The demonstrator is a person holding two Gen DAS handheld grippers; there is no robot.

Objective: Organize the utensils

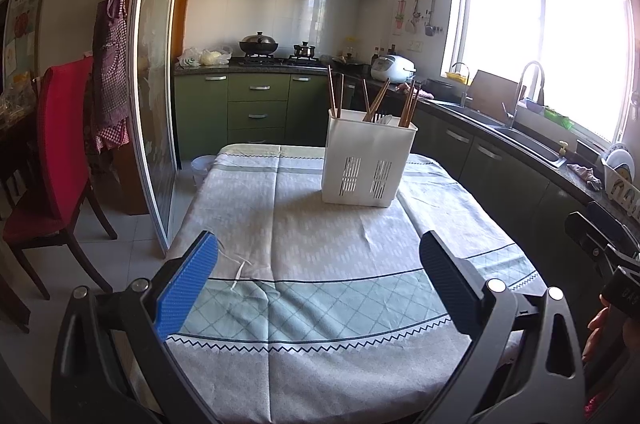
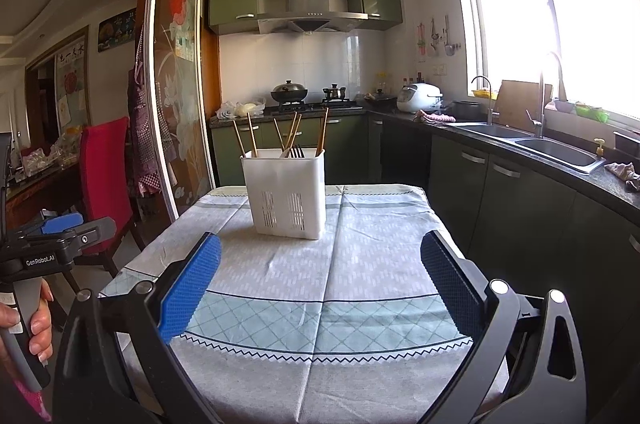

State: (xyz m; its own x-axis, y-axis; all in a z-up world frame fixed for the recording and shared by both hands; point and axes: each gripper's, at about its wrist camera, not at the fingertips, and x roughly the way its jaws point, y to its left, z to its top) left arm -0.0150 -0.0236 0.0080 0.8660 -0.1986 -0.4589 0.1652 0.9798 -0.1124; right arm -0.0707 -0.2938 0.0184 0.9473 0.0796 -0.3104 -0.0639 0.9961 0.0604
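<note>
Chopsticks (image 2: 245, 139) and a fork (image 2: 297, 152) already sit in the white holder (image 2: 286, 197) mid-table (image 2: 360, 264), both grippers, left (image 1: 318, 278) and right (image 2: 320, 282), gaping wide and empty, so looks basically done to me.

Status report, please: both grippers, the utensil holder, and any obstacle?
Left gripper open, empty. Right gripper open, empty. White utensil holder upright on the tablecloth, chopsticks and fork inside. Nothing between grippers and holder.
</note>
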